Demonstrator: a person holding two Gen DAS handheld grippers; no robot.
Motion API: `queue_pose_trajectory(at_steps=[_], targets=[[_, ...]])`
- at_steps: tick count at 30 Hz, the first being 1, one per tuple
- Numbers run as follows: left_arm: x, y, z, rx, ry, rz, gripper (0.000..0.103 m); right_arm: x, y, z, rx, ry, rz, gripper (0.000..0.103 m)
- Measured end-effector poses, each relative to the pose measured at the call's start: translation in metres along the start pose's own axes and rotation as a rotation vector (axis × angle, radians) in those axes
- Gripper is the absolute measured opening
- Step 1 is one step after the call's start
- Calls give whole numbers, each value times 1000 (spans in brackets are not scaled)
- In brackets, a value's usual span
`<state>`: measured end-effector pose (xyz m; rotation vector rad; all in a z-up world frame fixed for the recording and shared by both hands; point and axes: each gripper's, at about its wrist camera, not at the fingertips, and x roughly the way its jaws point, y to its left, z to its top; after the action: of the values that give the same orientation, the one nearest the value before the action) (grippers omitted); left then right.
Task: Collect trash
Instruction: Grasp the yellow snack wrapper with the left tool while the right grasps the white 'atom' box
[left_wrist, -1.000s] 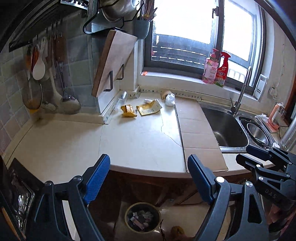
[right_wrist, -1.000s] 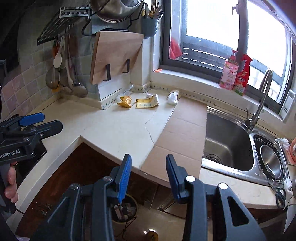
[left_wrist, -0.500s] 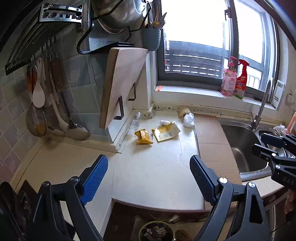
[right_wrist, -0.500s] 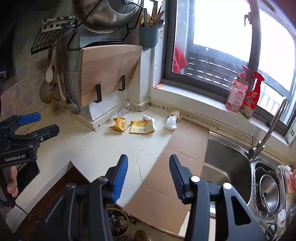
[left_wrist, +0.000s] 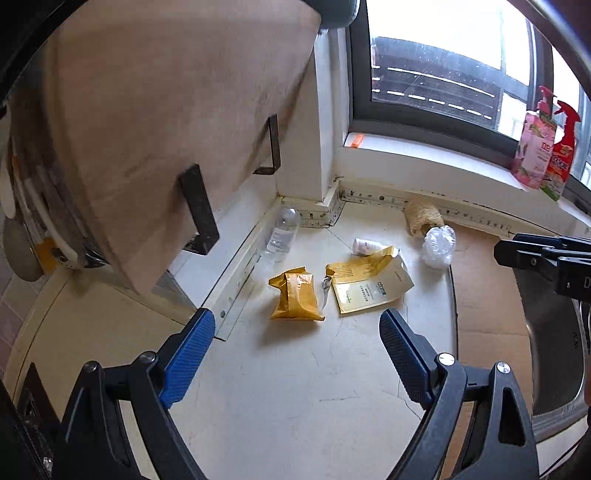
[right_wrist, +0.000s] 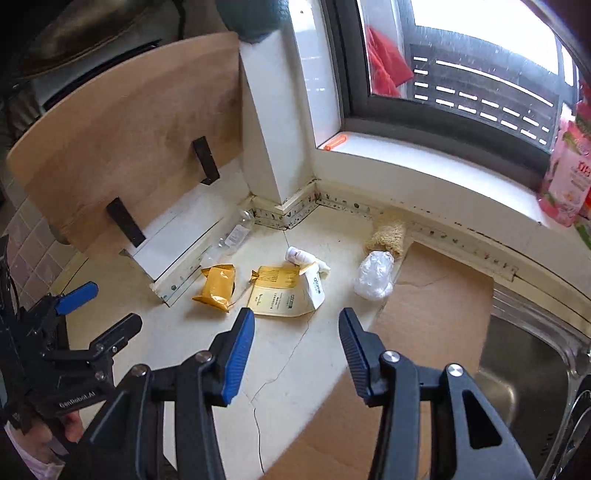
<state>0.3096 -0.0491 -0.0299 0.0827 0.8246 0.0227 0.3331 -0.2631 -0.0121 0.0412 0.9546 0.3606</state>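
Observation:
Trash lies in the counter's back corner. An orange snack wrapper (left_wrist: 295, 295) (right_wrist: 218, 288) sits left of a pale yellow pouch (left_wrist: 369, 286) (right_wrist: 286, 293). A small white bottle (left_wrist: 365, 246) (right_wrist: 301, 256) lies behind the pouch. A crumpled clear plastic bag (left_wrist: 438, 245) (right_wrist: 375, 275) is to the right, and a clear plastic bottle (left_wrist: 282, 234) (right_wrist: 236, 232) lies by the wall. My left gripper (left_wrist: 295, 354) is open and empty, just short of the wrapper. My right gripper (right_wrist: 295, 350) is open and empty, just short of the pouch.
A wooden cutting board (left_wrist: 166, 129) (right_wrist: 129, 140) leans out over the counter on the left. A loofah (left_wrist: 423, 218) lies by the windowsill. Cardboard (right_wrist: 436, 295) covers the counter beside the steel sink (right_wrist: 524, 376). Cleaner bottles (left_wrist: 546, 144) stand on the sill.
Both grippers have moved forward and down over the counter toward the trash in the corner, which now looms much larger. Both stay open and empty.

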Motion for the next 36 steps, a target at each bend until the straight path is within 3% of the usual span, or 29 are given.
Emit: queue_pose_trajectory(at_steps=[8, 22, 28, 29, 32, 33, 36], targets=[[103, -6, 10, -67, 110, 45, 90, 108, -25, 11, 38, 139, 50, 48], [196, 11, 5, -217, 239, 44, 83, 180, -30, 5, 51, 150, 84, 48], [211, 10, 4, -230, 271, -2, 47, 187, -25, 6, 32, 124, 96, 47], [211, 9, 5, -226, 266, 4, 45, 187, -24, 6, 26, 120, 90, 38], [210, 7, 6, -217, 257, -12, 34, 185, -22, 4, 16, 121, 91, 35], [209, 6, 6, -206, 255, -9, 13, 183, -21, 3, 11, 115, 90, 35], [199, 5, 5, -188, 253, 0, 13, 175, -16, 1, -6, 108, 90, 35]])
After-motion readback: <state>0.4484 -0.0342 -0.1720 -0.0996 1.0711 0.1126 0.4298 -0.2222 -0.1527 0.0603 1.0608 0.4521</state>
